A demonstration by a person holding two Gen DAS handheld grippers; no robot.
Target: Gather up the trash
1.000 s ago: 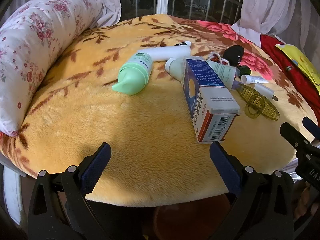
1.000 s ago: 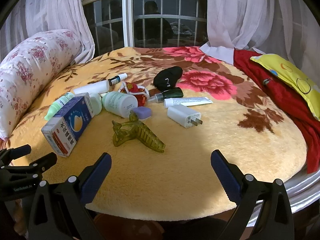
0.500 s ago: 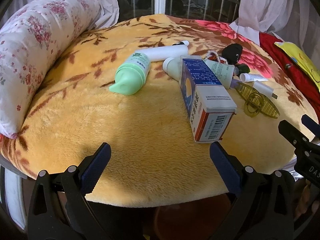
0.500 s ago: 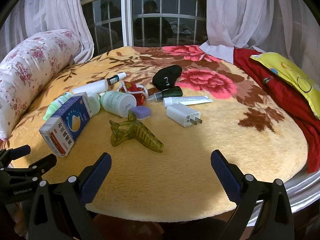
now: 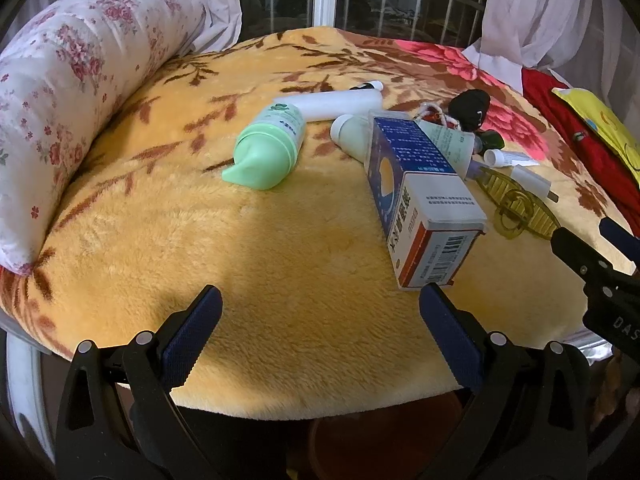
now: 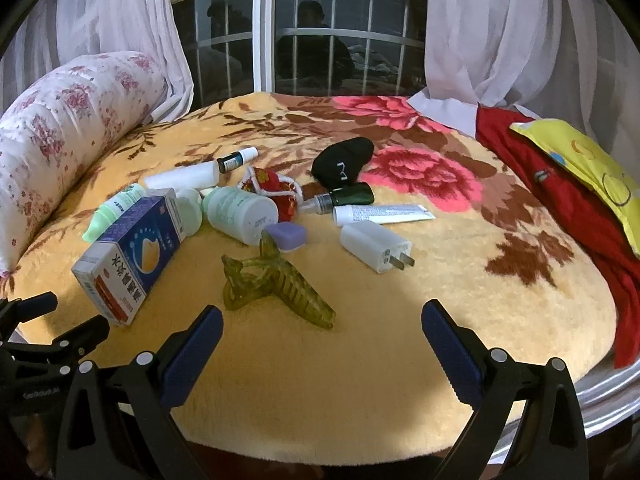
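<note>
Left wrist view: the left tool point(image 5: 320, 322) hovers over the near edge of a round bed covered by a yellow floral blanket point(image 5: 168, 216), its two blue-padded fingers spread wide and holding nothing. A blue and white medicine box point(image 5: 424, 196) lies on its side on the blanket, its barcode end just beyond the tool's right fingertip. To the left of the box, apart from it, lies a mint-green bottle point(image 5: 268, 148). Behind the box lie a long white tube point(image 5: 332, 105) and a pale bottle with a white cap point(image 5: 352, 134), the latter touching the box. To the right of the box sits an olive-green hair claw point(image 5: 516, 204). A floral bolster pillow point(image 5: 60, 92) curves along the bed's edge, far to the left of the box.

Right wrist view: the right tool point(image 6: 322, 334) also stands wide open and empty, over the near blanket point(image 6: 400, 320). The medicine box point(image 6: 132, 248) lies to its left front, with the hair claw point(image 6: 276, 280) right of the box and just ahead of the tool. Beyond the claw, further right of the box, lie a white jar point(image 6: 240, 214), a small lilac case point(image 6: 288, 235), a white charger plug point(image 6: 374, 246), a white ointment tube point(image 6: 380, 213), a dark green bottle point(image 6: 348, 196), a black pouch point(image 6: 342, 162) and a red pouch point(image 6: 270, 188).
</note>
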